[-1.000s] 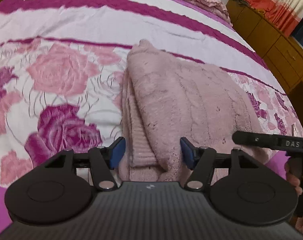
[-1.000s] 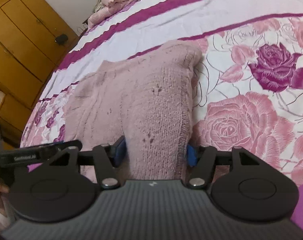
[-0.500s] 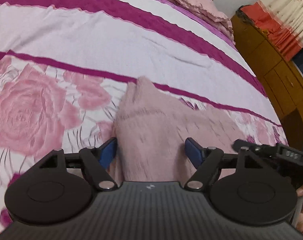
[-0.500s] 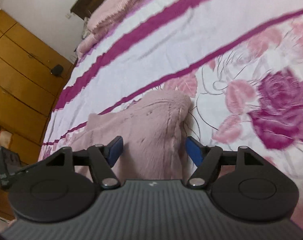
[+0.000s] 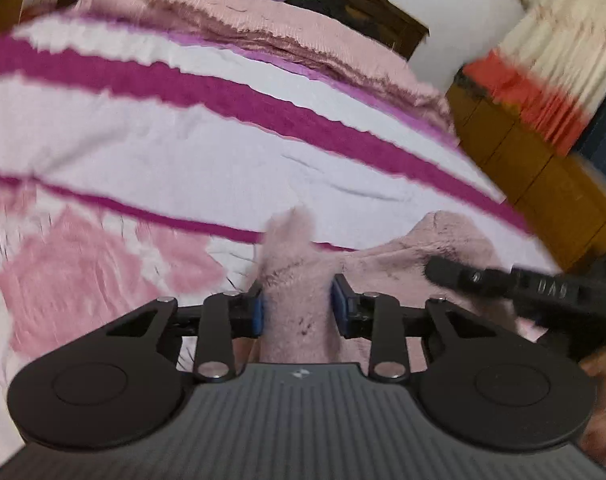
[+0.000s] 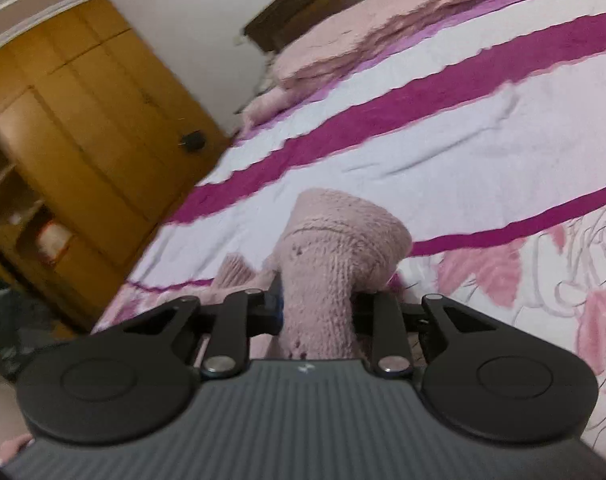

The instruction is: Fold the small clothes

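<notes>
Spread across the bed, a bedspread (image 5: pixel 191 160) with magenta stripes and printed pink roses carries a pink knitted sweater (image 5: pixel 403 264), which lies on the rose-printed part just short of the thin magenta stripe. At the sweater's edge the left gripper (image 5: pixel 297 310) is closing its blue pads on a bunched fold of knit that stands up between them, and the black right gripper (image 5: pixel 523 286) shows just beside it over the same garment. From the right wrist view, the right gripper (image 6: pixel 317 308) is likewise closing on a thick ribbed roll of the sweater (image 6: pixel 335 248), pads pressing both sides.
</notes>
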Available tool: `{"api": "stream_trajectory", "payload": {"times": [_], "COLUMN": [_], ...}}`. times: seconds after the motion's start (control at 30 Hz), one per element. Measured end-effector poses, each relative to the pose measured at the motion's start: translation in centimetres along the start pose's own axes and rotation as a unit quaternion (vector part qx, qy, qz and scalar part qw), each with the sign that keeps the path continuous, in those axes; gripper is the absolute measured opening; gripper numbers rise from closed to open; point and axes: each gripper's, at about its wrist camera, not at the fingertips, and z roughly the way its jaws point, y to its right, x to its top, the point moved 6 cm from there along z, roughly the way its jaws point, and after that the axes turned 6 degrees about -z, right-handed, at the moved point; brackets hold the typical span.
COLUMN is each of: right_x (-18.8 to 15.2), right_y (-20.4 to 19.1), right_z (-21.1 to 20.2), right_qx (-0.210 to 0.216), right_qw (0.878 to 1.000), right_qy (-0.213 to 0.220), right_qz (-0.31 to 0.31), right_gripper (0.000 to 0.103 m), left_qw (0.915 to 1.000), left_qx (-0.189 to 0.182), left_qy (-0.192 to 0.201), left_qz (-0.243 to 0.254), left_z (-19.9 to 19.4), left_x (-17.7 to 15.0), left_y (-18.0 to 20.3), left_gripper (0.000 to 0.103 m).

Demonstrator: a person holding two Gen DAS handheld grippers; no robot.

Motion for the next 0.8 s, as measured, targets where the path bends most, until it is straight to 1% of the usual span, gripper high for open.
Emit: {"api": "stream_trajectory", "payload": {"times": [0.07,0.13,0.23,0.3,0.43,0.5,0.57,0.63,0.67,0.7,0.8], "right_x": [-0.2,-0.8,-1.1,-0.9,-0.7,-0.9,-1.2,-1.9,-2.2,-2.6,-4.1], "right_y": [0.9,2.0,2.8,2.7,1.2,0.2,-0.7,-1.6,-2.0,-2.4,-3.7], "right_z": [1.1,1.9,1.9,1.1,-2.0,-3.9,-5.2,-6.6,-7.2,-7.7,-9.1], "right_qx": [-0.042,-0.082,-0.08,-0.089,-0.11,-0.119,-0.12,-0.112,-0.109,-0.106,-0.099], "right_qw": [0.999,0.996,0.996,0.995,0.994,0.993,0.992,0.993,0.993,0.994,0.994], "right_qy": [-0.008,-0.024,-0.028,-0.028,-0.015,-0.009,-0.007,-0.008,-0.01,-0.011,-0.009], "right_qz": [-0.005,-0.005,0.026,0.031,0.003,-0.021,-0.038,-0.04,-0.039,-0.039,-0.04], "right_gripper": [0.027,0.027,0.032,0.034,0.034,0.034,0.034,0.034,0.034,0.034,0.034], "left_qw": [0.9996,0.999,0.998,0.9975,0.9978,0.9971,0.9962,0.995,0.9946,0.9944,0.9949], "left_qx": [0.022,0.031,0.041,0.044,0.04,0.048,0.055,0.063,0.065,0.066,0.057], "left_qy": [-0.013,-0.031,-0.035,-0.04,-0.047,-0.05,-0.05,-0.055,-0.058,-0.061,-0.07], "left_qz": [0.01,0.011,0.033,0.038,0.023,0.031,0.046,0.056,0.057,0.055,0.044], "left_z": [1.8,3.3,3.8,3.5,1.1,-0.4,-2.2,-3.9,-4.7,-5.5,-7.7], "left_x": [0.1,-0.1,-0.2,0.0,0.2,0.1,-0.3,-1.0,-1.6,-2.2,-4.3], "left_y": [-0.2,-0.4,-0.1,0.1,-0.2,0.1,0.7,1.1,1.4,1.6,2.1], "left_gripper": [0.036,0.036,0.036,0.036,0.037,0.037,0.038,0.044,0.05,0.053,0.054]}}
